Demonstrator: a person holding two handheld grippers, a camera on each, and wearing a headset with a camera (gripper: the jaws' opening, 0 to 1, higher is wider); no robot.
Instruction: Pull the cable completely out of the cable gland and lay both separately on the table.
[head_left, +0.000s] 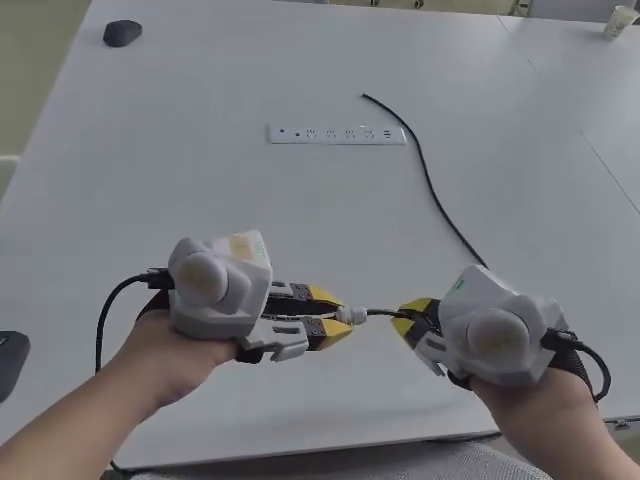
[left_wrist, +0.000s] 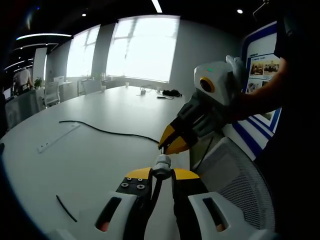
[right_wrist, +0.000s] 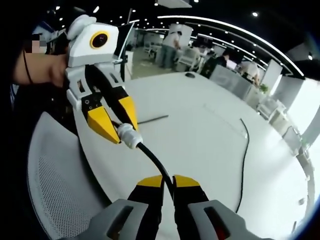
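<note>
cable gland (head_left: 352, 316), cable (head_left: 380, 313), held near table (head_left: 300, 200) edge

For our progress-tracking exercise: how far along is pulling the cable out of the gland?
Done: both parts gripped. In hand: left gripper holds the cable gland, right gripper holds the cable, which runs into the gland. Left: pull it free, lay both on the table.

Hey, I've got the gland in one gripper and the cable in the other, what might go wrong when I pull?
The left gripper pinches the cable gland only at its jaw tips, so a hard pull may pop it loose. The right gripper holds the cable near the edge of the table, beside a mesh chair; a part that slips free might fall off.
</note>
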